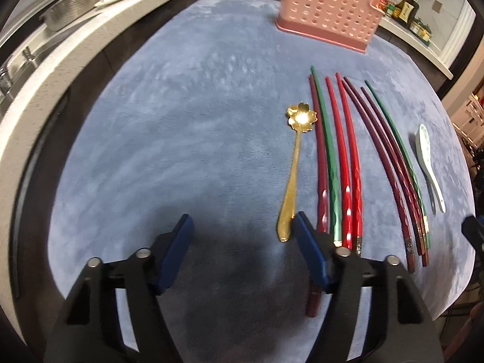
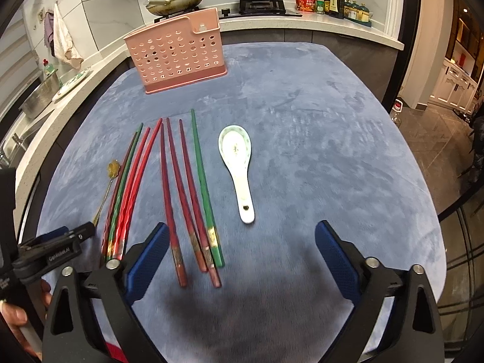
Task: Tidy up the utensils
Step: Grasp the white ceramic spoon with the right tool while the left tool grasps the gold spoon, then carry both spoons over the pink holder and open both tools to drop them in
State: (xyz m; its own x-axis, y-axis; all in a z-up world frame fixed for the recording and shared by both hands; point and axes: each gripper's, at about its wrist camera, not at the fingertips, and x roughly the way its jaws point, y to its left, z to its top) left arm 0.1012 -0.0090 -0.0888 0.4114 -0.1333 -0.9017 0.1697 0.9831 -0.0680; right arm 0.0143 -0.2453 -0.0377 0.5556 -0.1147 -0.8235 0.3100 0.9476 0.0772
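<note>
Utensil basket (image 2: 177, 54) stands at desk's (image 2: 317, 127) far side. Before it, chopsticks (image 2: 181, 187) lie in a row. Flower spoon (image 1: 295, 166) lies left of them, soup spoon (image 2: 239, 166) right.

Pink perforated utensil holder (image 2: 177, 57) stands upright at the far end of the blue cloth (image 2: 317, 139), well apart from the rest. Eight chopsticks lie flat, tips pointing toward the holder, in two fanned bundles: left bundle (image 2: 128, 181) has one dark red, one green and two bright red; right bundle (image 2: 187, 193) has three dark red and one green. Gold flower-bowl spoon (image 1: 295, 163) lies flat just left of the left bundle, bowl far. White ceramic soup spoon (image 2: 239, 169) lies bowl-up right of the right bundle, handle near.
</note>
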